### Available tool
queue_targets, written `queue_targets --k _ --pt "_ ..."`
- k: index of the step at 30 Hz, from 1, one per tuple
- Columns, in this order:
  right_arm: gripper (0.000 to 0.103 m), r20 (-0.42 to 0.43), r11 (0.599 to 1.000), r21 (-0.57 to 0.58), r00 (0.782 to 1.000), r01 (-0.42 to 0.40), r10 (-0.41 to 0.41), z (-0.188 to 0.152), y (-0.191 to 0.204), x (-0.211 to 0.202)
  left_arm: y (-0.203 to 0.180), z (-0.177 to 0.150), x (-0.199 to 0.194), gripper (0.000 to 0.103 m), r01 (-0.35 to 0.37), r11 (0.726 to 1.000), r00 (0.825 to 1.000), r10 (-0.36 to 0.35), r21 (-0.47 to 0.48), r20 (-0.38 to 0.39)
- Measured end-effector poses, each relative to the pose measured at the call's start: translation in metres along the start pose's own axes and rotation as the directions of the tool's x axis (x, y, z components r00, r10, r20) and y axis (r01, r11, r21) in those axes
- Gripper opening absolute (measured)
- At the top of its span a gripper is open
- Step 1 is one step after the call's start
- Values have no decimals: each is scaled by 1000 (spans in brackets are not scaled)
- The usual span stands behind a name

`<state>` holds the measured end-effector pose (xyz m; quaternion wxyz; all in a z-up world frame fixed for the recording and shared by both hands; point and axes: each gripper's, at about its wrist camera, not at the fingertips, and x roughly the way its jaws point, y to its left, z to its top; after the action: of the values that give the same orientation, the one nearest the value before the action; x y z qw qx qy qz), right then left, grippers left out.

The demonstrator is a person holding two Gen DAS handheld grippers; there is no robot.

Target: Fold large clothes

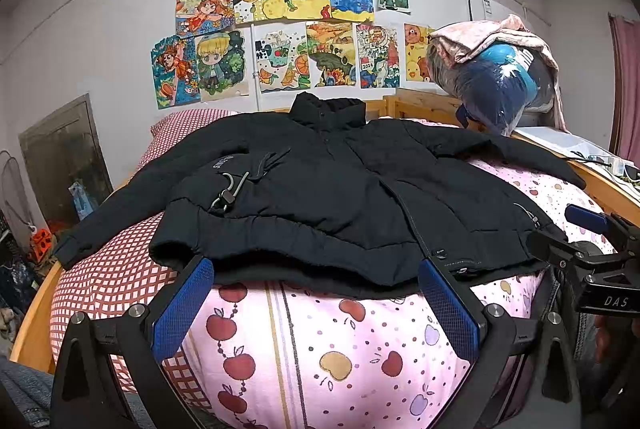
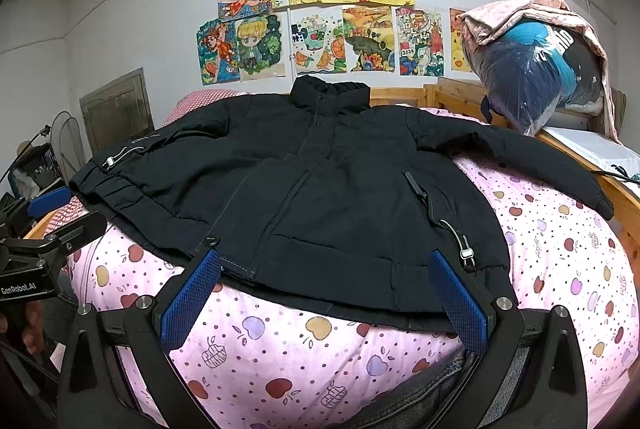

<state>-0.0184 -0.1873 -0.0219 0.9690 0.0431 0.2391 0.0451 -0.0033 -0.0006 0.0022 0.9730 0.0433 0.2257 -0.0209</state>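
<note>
A black padded jacket (image 1: 320,189) lies spread front-up on the bed, sleeves out to both sides, collar toward the wall; it also shows in the right wrist view (image 2: 320,189). My left gripper (image 1: 316,273) is open, its blue pads just at the jacket's near hem on the left half. My right gripper (image 2: 326,265) is open at the hem on the right half, holding nothing. The right gripper shows at the right edge of the left wrist view (image 1: 588,241); the left gripper shows at the left edge of the right wrist view (image 2: 48,221).
The bed has a pink apple-print quilt (image 1: 340,349) and a red checked sheet (image 1: 108,277), with a wooden frame (image 1: 600,185). A plastic-wrapped bundle under pink cloth (image 1: 500,77) sits at the back right. Drawings (image 1: 300,29) cover the wall. Clutter and a fan (image 2: 68,145) stand to the left.
</note>
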Motion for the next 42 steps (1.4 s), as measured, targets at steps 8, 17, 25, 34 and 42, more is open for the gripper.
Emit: queue_targets --k 8,17,25,34,42 --pt "102 -1 1000 -1 1000 1 -1 0 0 0 0 0 0 103 0 1000 1000 0 0 0" --pt "102 -3 1000 1 1000 8 -8 -2 0 1 -1 2 -1 103 0 1000 1000 0 0 0" --pt "102 -5 1000 2 1000 8 -8 -2 0 2 0 1 -1 103 0 1000 1000 0 0 0" --pt "102 -7 1000 2 1000 9 -9 -2 1 2 0 1 -1 103 2 1000 1000 -2 -1 1" --pt "102 -9 1000 2 1000 9 -9 -10 -9 4 0 1 0 103 1 1000 1000 -1 -1 1"
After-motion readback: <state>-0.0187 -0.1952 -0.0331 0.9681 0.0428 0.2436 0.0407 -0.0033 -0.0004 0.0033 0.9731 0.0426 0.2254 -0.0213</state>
